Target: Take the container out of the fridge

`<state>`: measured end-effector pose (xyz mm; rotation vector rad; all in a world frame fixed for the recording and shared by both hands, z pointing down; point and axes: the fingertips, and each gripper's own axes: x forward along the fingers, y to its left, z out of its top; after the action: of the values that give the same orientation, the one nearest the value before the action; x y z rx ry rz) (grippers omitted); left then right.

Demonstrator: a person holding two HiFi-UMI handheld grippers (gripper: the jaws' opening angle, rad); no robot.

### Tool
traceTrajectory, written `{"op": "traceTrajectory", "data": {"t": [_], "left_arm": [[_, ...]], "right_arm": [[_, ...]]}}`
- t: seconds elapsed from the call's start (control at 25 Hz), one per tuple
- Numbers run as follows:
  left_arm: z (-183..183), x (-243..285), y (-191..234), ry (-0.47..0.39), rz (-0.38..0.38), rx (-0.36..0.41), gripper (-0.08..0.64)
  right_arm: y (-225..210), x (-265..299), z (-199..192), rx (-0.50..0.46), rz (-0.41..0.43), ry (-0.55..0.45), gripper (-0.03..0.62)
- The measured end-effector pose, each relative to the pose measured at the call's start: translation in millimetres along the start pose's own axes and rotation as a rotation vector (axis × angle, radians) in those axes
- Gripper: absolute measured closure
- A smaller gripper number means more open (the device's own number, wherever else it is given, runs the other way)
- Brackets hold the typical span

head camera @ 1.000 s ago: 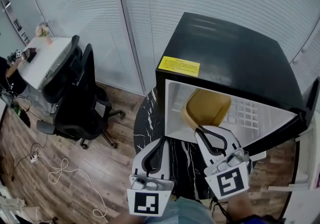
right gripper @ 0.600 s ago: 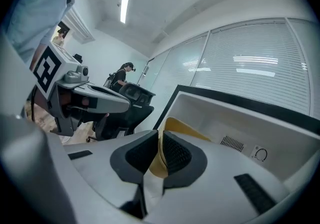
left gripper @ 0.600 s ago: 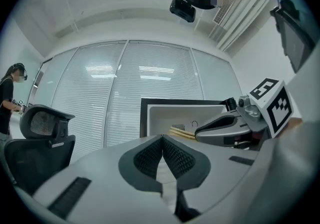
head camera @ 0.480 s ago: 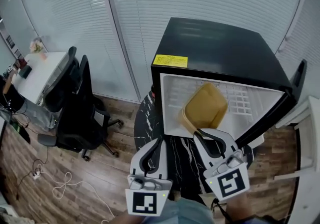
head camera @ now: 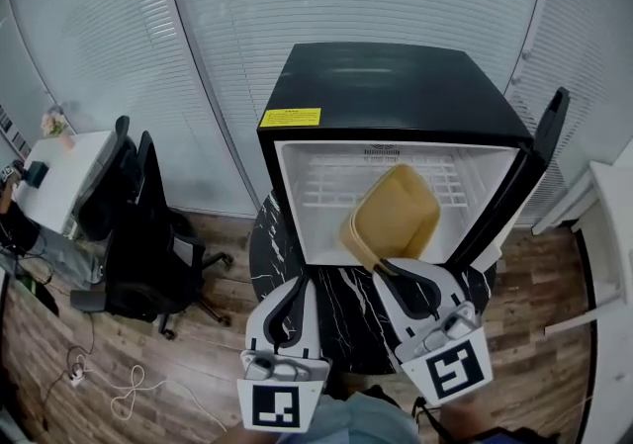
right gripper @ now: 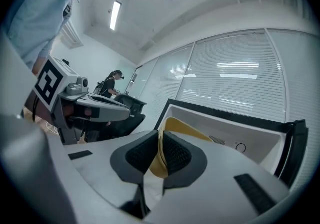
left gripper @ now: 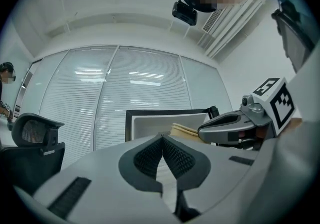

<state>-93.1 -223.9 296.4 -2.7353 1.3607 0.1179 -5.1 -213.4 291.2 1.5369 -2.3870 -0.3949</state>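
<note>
The black fridge (head camera: 386, 86) stands with its door (head camera: 519, 175) swung open to the right, showing a white inside (head camera: 326, 185). A yellow container (head camera: 396, 215) hangs tilted in front of the opening. My right gripper (head camera: 381, 266) is shut on its near rim; in the right gripper view the pads (right gripper: 177, 155) pinch the thin yellow wall (right gripper: 182, 130). My left gripper (head camera: 297, 286) hovers to the left of it, shut with nothing between its jaws. In the left gripper view the container (left gripper: 184, 129) and the right gripper (left gripper: 235, 128) show beyond the closed left gripper (left gripper: 162, 140).
The fridge sits on a round black marble table (head camera: 346, 309). Two black office chairs (head camera: 148, 234) and a white desk (head camera: 49, 150) are to the left. Cables (head camera: 119, 388) lie on the wood floor. White furniture (head camera: 608, 234) stands at the right edge. Blinds cover the glass wall behind.
The head view has swung round, so the fridge is now seen more from the front. The container has stayed in the right gripper's hold; the left gripper has stayed shut.
</note>
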Motion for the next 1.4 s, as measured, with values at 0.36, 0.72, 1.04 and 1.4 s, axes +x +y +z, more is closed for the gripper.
{"op": "traceTrajectory", "data": {"t": [0.36, 0.72, 1.04, 1.4], "left_arm": [[18.4, -20.6, -58.3, -0.019, -0.043, -0.004, 0.546], [33.9, -54.5, -92.9, -0.046, -0.030, 0.021, 0.546], [36.7, -67.0, -102.8, -0.048, -0.018, 0.034, 0.546], [43.3, -65.2, -108.6, -0.061, -0.022, 0.040, 0.546]], "right_arm": [[-0.6, -59.6, 6.3, 0.021, -0.034, -0.019, 0.548], [9.2, -105.6, 15.8, 0.037, -0.057, -0.062, 0.548], [14.5, -117.0, 21.5, 0.032, -0.047, -0.089, 0.551], [10.7, -121.1, 27.2, 0.018, -0.041, -0.102, 0.554]]}}
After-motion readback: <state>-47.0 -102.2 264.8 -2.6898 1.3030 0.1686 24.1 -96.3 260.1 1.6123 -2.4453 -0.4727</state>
